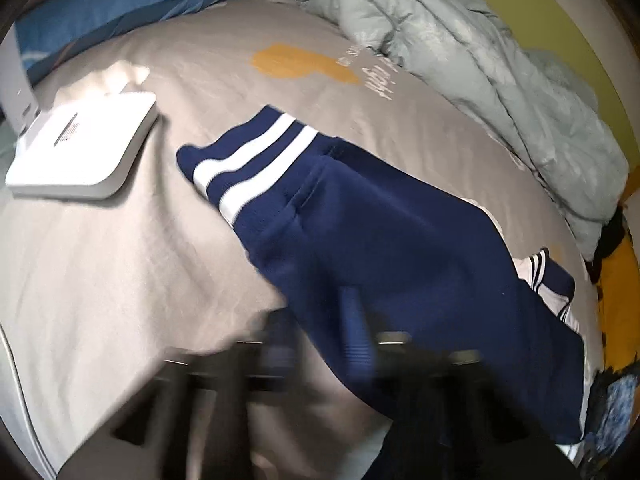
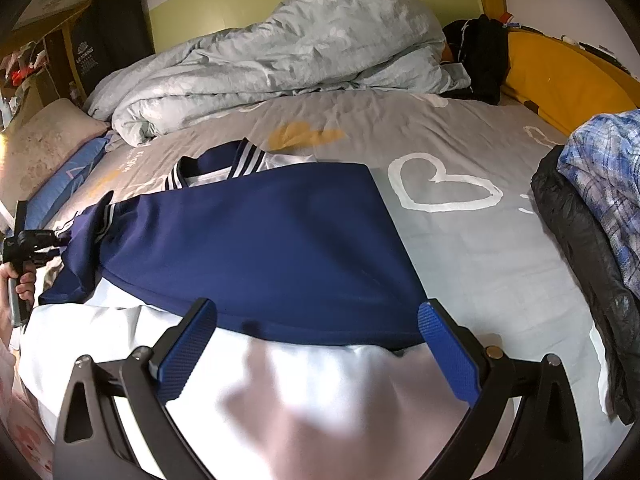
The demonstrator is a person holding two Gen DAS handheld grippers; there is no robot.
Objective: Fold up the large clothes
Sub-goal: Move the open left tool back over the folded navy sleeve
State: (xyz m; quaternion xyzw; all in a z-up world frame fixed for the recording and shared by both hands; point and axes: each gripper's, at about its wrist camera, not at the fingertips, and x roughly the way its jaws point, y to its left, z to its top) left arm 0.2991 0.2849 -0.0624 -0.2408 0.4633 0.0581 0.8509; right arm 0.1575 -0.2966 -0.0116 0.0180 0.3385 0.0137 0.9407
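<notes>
Lying spread across the grey bedsheet (image 2: pixel 480 248), the navy jacket (image 2: pixel 260 248) looks soft, light and rather slick, so I'd pinch it at hem or cuff; the right gripper (image 2: pixel 316 344) hovers with jaws apart over its white part. The left gripper (image 1: pixel 320 340) is too blurred to judge; open sheet lies rightward, the duvet (image 2: pixel 280 48) crowding the far edge.
</notes>
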